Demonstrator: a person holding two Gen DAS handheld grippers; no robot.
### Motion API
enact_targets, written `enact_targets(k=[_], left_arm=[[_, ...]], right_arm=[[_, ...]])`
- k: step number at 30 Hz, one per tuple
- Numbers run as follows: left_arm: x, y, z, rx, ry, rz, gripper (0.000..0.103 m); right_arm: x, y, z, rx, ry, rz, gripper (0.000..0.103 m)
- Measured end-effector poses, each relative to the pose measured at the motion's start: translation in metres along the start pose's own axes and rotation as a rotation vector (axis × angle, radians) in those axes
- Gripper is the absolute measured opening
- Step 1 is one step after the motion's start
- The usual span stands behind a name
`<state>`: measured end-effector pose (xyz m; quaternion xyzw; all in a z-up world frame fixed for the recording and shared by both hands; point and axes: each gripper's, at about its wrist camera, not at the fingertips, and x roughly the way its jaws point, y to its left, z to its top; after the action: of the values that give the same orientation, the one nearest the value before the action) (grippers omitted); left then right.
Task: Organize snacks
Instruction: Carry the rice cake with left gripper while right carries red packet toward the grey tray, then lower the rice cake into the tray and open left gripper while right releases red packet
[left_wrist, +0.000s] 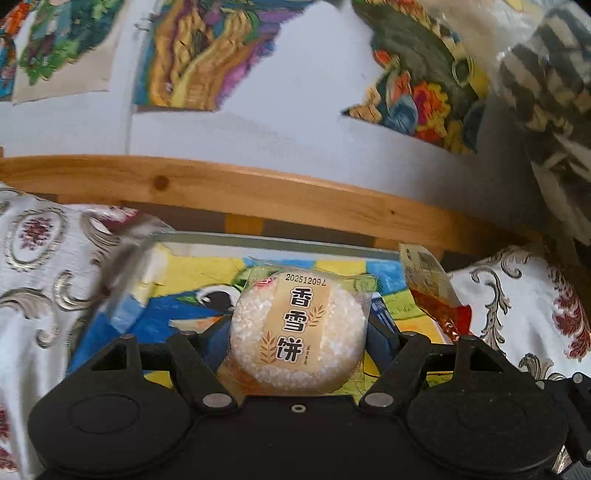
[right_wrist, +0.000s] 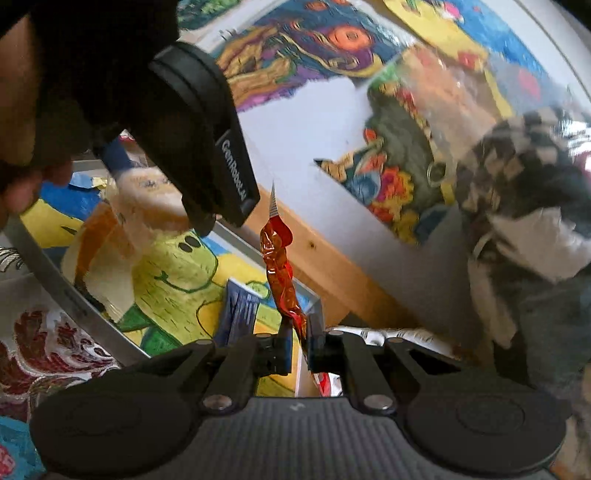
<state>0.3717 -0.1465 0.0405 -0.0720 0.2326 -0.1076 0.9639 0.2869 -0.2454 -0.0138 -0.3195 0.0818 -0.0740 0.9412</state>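
A round rice cracker packet (left_wrist: 299, 325), white with a beige label, sits between the fingers of my left gripper (left_wrist: 295, 347), which is shut on it. It hangs over a grey-rimmed tray (left_wrist: 277, 242) with a bright cartoon picture on its floor. My right gripper (right_wrist: 300, 326) is shut on the lower end of a red-orange snack packet (right_wrist: 279, 266), seen edge-on and standing up over the tray's near corner. The same packet (left_wrist: 432, 291) shows at the tray's right edge in the left wrist view. A blue packet (right_wrist: 238, 314) lies inside the tray.
The tray (right_wrist: 48, 273) rests on a white cloth with red and silver patterns (left_wrist: 37, 258). Behind it runs a wooden rail (left_wrist: 258, 192) below a white wall with colourful pictures. A checkered cloth (left_wrist: 546, 92) bulges in at the right. A hand (right_wrist: 22, 184) holds the left gripper's body (right_wrist: 199, 140).
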Motion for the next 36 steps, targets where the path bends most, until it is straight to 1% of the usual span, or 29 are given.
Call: enact_targets(k=[7,10,13,16,18,20,21,23,24,26,27,29,35,36], left_arm=[[0.019,-0.012,-0.007,0.022,0.059,-0.009,0.076],[0.021,-0.015,-0.008,0.040,0.071,-0.004,0.076],[0.023,-0.015,-0.005,0.034,0.086,-0.010,0.076],[0.023,-0.015,-0.003,0.033,0.095,-0.009,0.076],[0.023,-0.014,-0.002,0.035,0.101,-0.002,0.077],[0.022,-0.014,-0.002,0.034,0.103,-0.004,0.079],[0.022,-0.014,-0.003,0.034,0.103,-0.001,0.081],[0.020,-0.014,-0.002,0.032,0.102,0.002,0.083],[0.019,-0.014,-0.002,0.031,0.103,0.001,0.084],[0.017,-0.013,-0.001,0.030,0.099,0.002,0.085],[0.015,-0.013,-0.001,0.031,0.095,0.003,0.088],[0.010,-0.012,0.001,0.030,0.081,0.010,0.094],[-0.011,-0.003,0.006,0.012,0.044,0.032,0.102],[-0.015,-0.001,0.007,0.011,0.041,0.036,0.102]], right_arm=[[0.012,-0.009,-0.003,0.061,0.055,0.038,0.008],[0.014,-0.010,-0.004,0.070,0.070,0.049,0.009],[0.015,-0.008,-0.005,0.072,0.080,0.057,0.010],[0.016,-0.008,-0.005,0.078,0.089,0.068,0.018],[0.016,-0.008,-0.005,0.083,0.093,0.077,0.021],[0.017,-0.007,-0.005,0.085,0.097,0.089,0.031],[0.017,-0.006,-0.006,0.084,0.098,0.093,0.035],[0.016,-0.005,-0.005,0.085,0.097,0.102,0.047],[0.016,-0.005,-0.005,0.086,0.098,0.104,0.050],[0.017,-0.006,-0.003,0.090,0.098,0.104,0.062],[0.016,-0.007,-0.003,0.094,0.097,0.106,0.065],[0.013,-0.009,-0.001,0.102,0.096,0.113,0.075],[0.004,-0.011,0.006,0.097,0.083,0.130,0.095],[0.003,-0.011,0.006,0.095,0.085,0.135,0.096]])
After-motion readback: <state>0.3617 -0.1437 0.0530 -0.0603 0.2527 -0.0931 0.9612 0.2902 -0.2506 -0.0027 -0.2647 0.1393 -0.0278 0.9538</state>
